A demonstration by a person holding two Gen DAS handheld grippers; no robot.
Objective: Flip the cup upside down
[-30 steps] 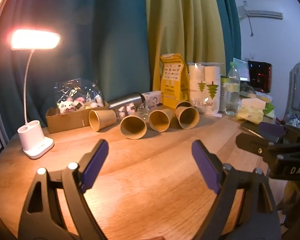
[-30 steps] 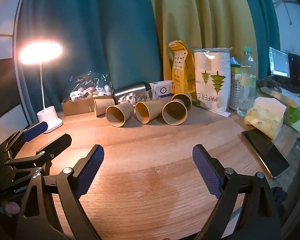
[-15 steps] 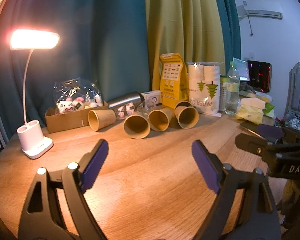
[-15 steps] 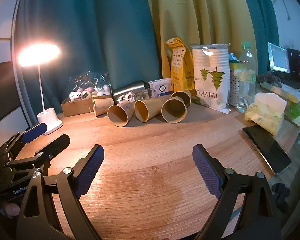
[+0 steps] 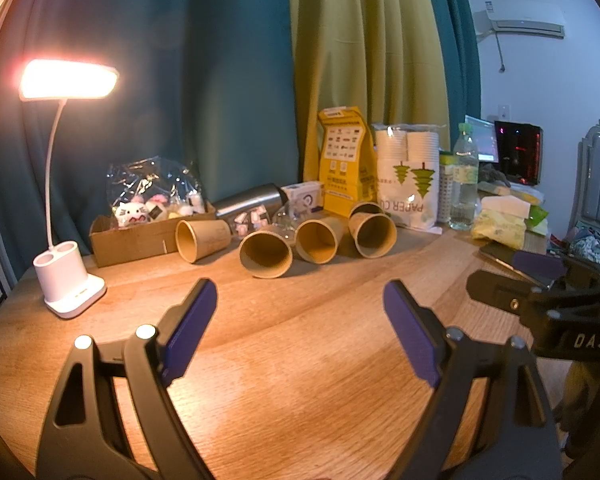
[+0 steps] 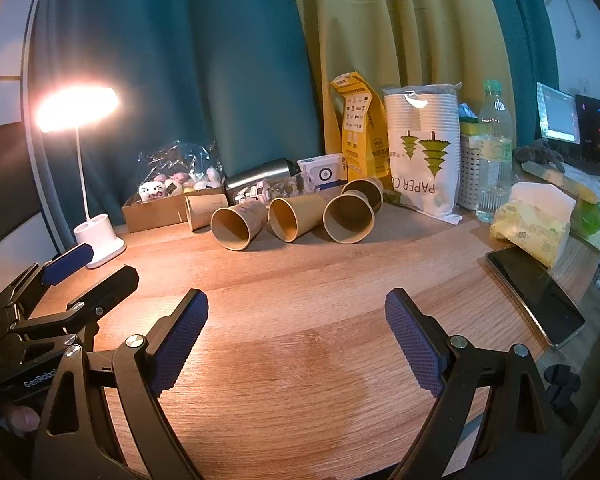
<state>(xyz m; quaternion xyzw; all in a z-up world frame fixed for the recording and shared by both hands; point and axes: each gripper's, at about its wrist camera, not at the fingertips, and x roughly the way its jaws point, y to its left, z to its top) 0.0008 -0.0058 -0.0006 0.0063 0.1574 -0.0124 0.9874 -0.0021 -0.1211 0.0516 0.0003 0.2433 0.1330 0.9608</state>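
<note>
At table's far edge, paper cups on sides, hollow; both hand-held grippers spread, nothing between fingers.

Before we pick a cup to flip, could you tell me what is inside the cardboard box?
The cardboard box holds a clear bag of small plush toys, one a white cat face. Its floor is hidden.

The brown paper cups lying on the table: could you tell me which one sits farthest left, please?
The cup touching the cardboard box, nearest the lamp; the other cups cluster together further right.
</note>
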